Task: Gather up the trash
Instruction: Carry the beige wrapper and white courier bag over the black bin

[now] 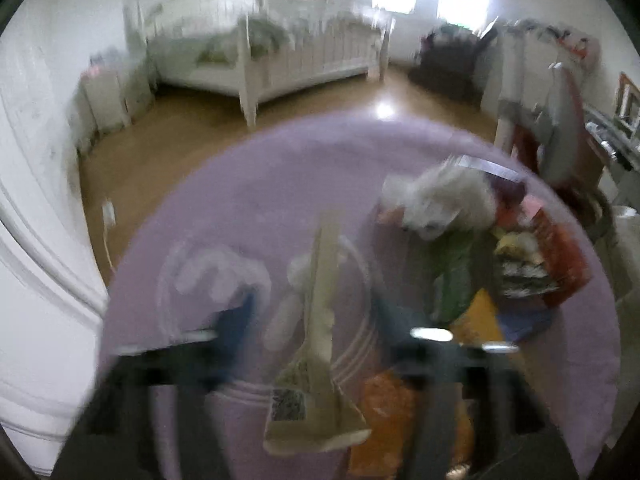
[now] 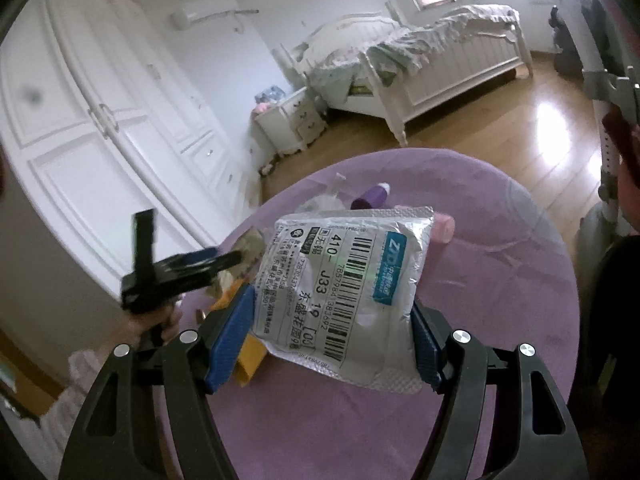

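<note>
Silver mailer pouch (image 2: 344, 292): shipping label reads "ZTO", "410-", "J33 19", barcodes.

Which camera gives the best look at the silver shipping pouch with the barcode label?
The right wrist view: the silver pouch fills its centre, sharp, clamped between the right gripper's jaws. The left wrist view is blurred, and no pouch can be made out.

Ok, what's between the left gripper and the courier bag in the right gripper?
Right wrist view: between left gripper and courier bag lie a beige scrap and an orange packet, on the purple table.
</note>
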Demonstrator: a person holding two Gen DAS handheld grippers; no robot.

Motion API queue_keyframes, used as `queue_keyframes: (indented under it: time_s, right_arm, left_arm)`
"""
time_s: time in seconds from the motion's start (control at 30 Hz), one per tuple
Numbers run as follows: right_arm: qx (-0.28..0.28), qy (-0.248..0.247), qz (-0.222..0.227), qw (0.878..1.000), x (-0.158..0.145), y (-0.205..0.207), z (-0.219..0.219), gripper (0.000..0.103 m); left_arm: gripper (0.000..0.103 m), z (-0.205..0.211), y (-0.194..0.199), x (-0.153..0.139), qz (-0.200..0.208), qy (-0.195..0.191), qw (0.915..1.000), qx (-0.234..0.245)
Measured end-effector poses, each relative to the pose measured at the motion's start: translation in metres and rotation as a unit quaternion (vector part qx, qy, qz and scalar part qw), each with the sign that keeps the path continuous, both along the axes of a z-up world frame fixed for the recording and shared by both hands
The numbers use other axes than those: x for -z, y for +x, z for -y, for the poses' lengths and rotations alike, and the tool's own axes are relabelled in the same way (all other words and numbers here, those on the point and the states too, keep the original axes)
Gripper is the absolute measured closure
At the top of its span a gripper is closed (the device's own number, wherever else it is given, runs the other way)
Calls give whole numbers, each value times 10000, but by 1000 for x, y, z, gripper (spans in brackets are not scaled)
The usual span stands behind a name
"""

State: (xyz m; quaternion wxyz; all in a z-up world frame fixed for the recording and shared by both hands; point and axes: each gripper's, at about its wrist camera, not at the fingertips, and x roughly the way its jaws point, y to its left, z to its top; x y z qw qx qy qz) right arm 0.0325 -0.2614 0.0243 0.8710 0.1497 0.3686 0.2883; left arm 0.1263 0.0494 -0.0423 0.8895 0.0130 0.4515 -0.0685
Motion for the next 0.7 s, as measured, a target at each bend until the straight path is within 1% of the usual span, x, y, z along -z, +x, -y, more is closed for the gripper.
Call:
queue_keyframes:
  time_s: [0.03, 0.07, 0.1, 0.17, 0.2, 0.3, 0.37, 0.43, 0.53, 0.7]
  right_arm:
    - [-14, -2, -1, 10000, 0, -2, -1, 32]
    - [-34, -6, 2, 10000, 0, -2, -2, 32]
    - [-52, -12, 11, 10000, -1, -3, -3, 32]
    - [-67, -17, 36, 10000, -2, -2, -4, 32]
    - [-66, -4, 47, 10000, -3, -1, -3, 33]
    - [-6, 100, 72, 9999, -3, 3, 3, 33]
    - [59, 220, 89, 9997, -4, 5, 8, 33]
    - [175, 313, 150, 9992, -4, 3, 19, 32]
    - [410, 401, 243, 9981, -8, 1, 39, 32]
    - [1028, 426, 399, 9930, -14, -8, 91, 32]
  left_arm:
    - [81, -2, 4, 5, -125, -68, 9999, -39]
    - [87, -4, 6, 8, -155, -124, 9998, -89]
    - [91, -7, 6, 7, -96, -178, 9997, -142]
    - [92, -11, 0, 0, 49, -242, 9994, -249]
    - [92, -11, -6, -10, 227, -350, 9988, -267]
    - [92, -2, -26, -35, 577, -512, 9967, -240]
    - [92, 13, -40, -56, 810, -772, 9937, -105]
    - [92, 35, -54, -75, 995, -906, 9908, 116]
    - [92, 74, -66, -87, 1084, -1129, 9867, 446]
    - [92, 140, -68, -88, 977, -1551, 9780, 999]
